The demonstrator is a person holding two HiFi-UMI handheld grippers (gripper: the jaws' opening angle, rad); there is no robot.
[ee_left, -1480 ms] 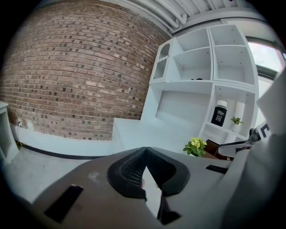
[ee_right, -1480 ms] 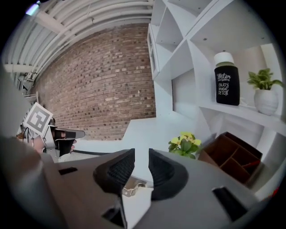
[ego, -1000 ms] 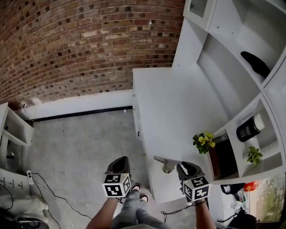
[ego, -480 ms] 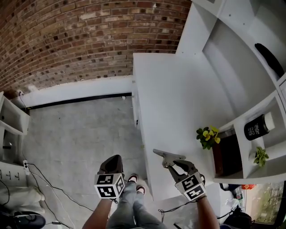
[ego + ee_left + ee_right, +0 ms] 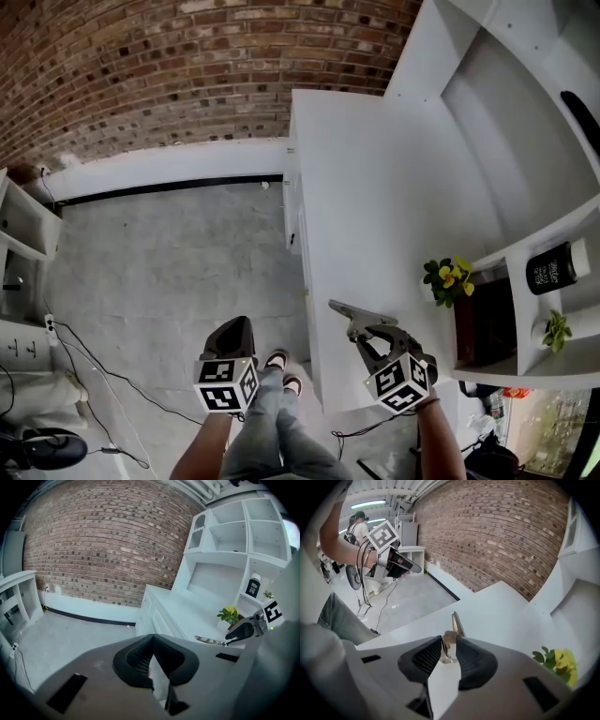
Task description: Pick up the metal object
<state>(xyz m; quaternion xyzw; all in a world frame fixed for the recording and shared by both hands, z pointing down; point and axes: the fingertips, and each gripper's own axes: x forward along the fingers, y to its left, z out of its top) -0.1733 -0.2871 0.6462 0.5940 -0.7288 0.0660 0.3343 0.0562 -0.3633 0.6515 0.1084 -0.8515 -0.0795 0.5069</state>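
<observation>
A red-brown brick wall (image 5: 187, 66) is seen at the far side, and a long white countertop (image 5: 375, 187) runs from it towards the near right. At the counter's near end, the right gripper (image 5: 449, 643) is clamped on the flat grey metal object (image 5: 456, 622), with a pad pressed against each side of its near end. The object's long axis is laid almost in line with the jaws. Its narrow tip points away, far and left towards the counter's left edge. Whether it is raised clear of the counter cannot be told. The left gripper (image 5: 151, 643) is held well apart over the grey floor, jaws together on nothing. A small yellow-flowered plant (image 5: 448, 279) stands further right.
</observation>
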